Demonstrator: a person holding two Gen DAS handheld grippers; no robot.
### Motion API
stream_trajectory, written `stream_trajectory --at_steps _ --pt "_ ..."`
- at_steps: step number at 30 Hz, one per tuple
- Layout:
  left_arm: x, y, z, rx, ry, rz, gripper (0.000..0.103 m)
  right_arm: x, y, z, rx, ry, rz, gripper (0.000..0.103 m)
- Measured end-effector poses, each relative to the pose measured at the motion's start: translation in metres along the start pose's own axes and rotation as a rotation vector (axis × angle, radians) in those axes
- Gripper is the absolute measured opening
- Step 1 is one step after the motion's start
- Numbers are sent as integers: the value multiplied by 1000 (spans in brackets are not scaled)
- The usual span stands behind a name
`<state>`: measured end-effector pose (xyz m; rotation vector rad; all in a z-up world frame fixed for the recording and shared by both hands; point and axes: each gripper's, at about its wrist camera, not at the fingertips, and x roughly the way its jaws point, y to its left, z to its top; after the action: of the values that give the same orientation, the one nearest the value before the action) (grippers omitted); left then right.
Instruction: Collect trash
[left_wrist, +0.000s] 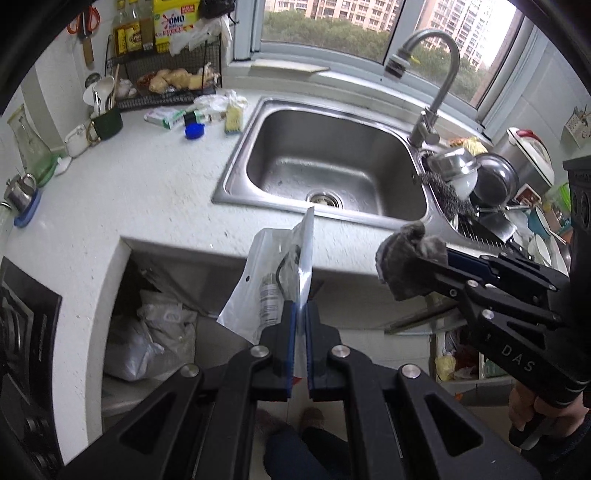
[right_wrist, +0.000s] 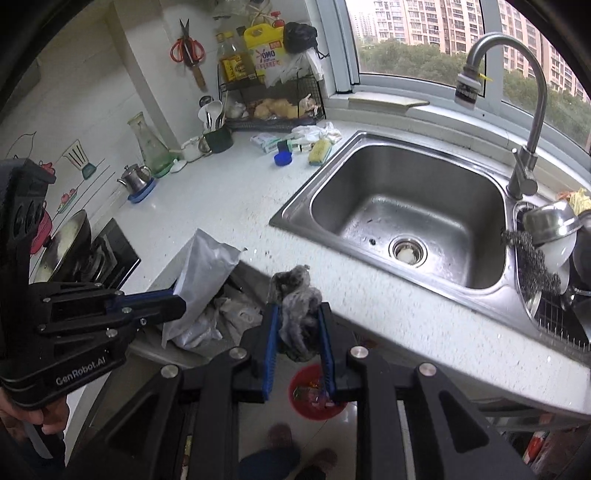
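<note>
I have both pieces of trash off the surface (right_wrist: 229, 206) and in the air in front of the sink (left_wrist: 325, 162). My left gripper (left_wrist: 300, 314) is clenched flat on the lower edge of the plastic bag (left_wrist: 273, 273), its fingers (left_wrist: 286, 332) pressed almost together because the film is so thin; pinching it at the bottom lets the bag stand up out of the grip. My right gripper (right_wrist: 297, 314) grasps the grey rag (right_wrist: 297, 306), fingers (right_wrist: 271, 332) a little apart since the wad is bulky and fills the gap, with its top bulging above the tips.

Each hand carries one item, so I judge I can drop both in one trip. The red bin (right_wrist: 314, 391) sits on the floor just under the right gripper, already holding scraps, which is likely why I hold the rag out past the surface edge. The bag hangs near it, to the left, over the open space under the surface.
</note>
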<state>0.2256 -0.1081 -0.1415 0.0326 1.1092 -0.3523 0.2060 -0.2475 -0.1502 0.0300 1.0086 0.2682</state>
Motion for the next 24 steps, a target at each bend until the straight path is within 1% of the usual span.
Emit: stream_trajectory --at_steps 7,12,15,17,19,24 --pt "17 2 -20 1 54 -9 4 19 3 -20 24 51 2 19" --pt "36 13 -34 -4 103 -34 4 33 13 -31 29 76 -19 19" --pt "54 22 -46 -8 135 -51 4 47 17 -44 43 94 -40 19" --pt "67 27 -55 -4 155 -61 4 59 17 -54 56 120 -37 19" --pt "84 32 -64 4 184 -66 4 74 17 -65 62 148 -51 19" --pt "126 44 -86 7 244 -76 4 110 12 -91 109 201 -53 19"
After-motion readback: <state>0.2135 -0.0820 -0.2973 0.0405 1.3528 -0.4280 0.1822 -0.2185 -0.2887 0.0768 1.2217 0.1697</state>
